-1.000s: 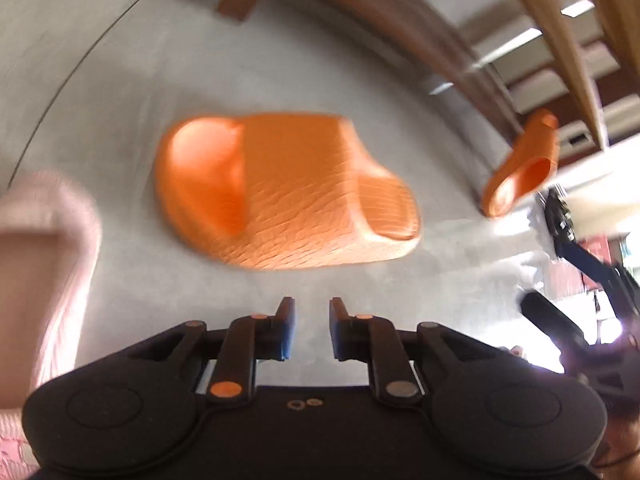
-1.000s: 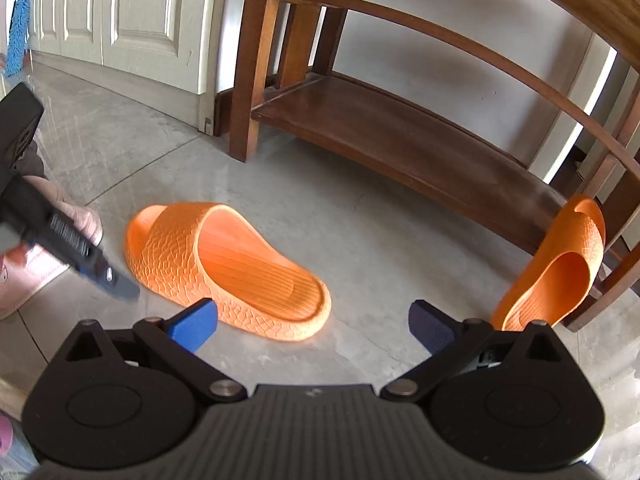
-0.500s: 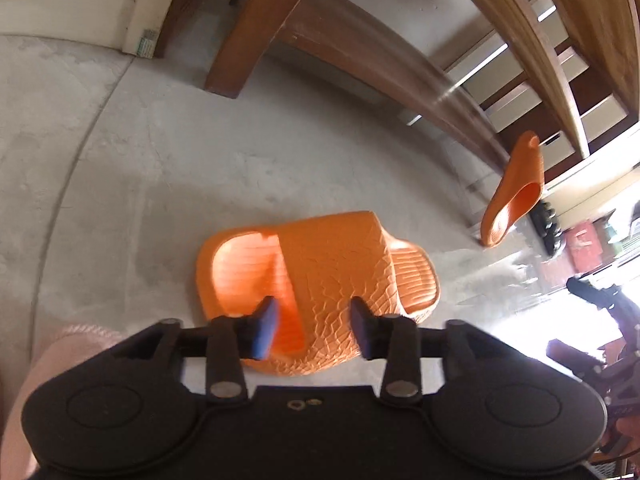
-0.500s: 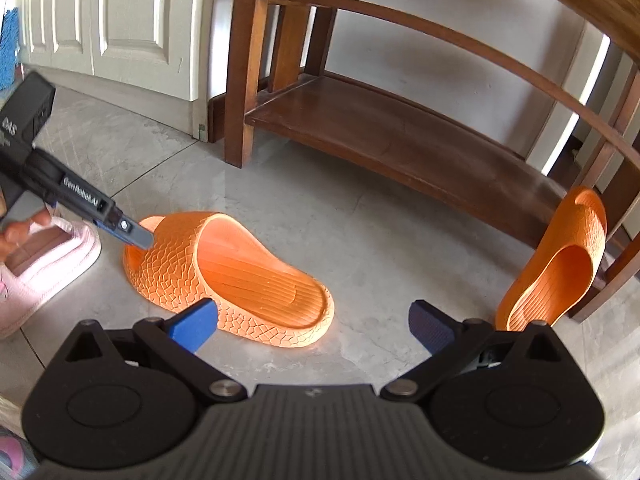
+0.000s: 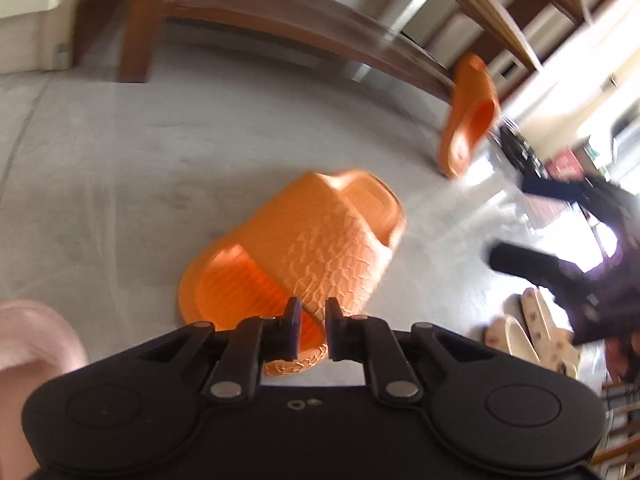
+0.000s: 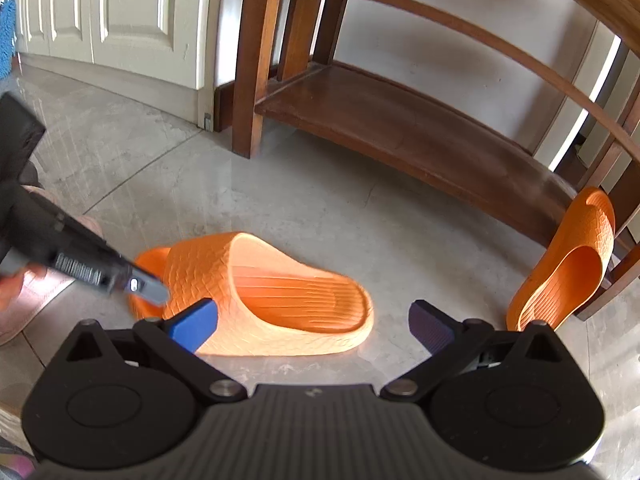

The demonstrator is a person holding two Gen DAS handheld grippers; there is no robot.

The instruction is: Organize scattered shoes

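An orange slipper (image 5: 320, 240) lies on the grey floor with its heel toward the shoe rack. My left gripper (image 5: 314, 328) is shut on the near edge of its strap, at the toe end. The right wrist view shows the same slipper (image 6: 272, 288) with the left gripper (image 6: 148, 288) coming in at its toe end from the left. My right gripper (image 6: 312, 320) hovers open just in front of it, holding nothing. The second orange slipper (image 6: 568, 264) leans upright against the wooden shoe rack (image 6: 400, 128) at the right, and also shows in the left wrist view (image 5: 468, 116).
A pink slipper (image 6: 24, 296) sits at the left, beside a hand. Pale patterned slippers (image 5: 532, 332) lie at the right near the blurred right gripper (image 5: 560, 272). White cupboard doors (image 6: 120, 20) stand behind on the left. The rack's lower shelf (image 5: 280, 32) is bare.
My left gripper dropped onto the slipper, opened around the strap edge and shut on it. The slipper has swung round. The right gripper edged closer and stayed open.
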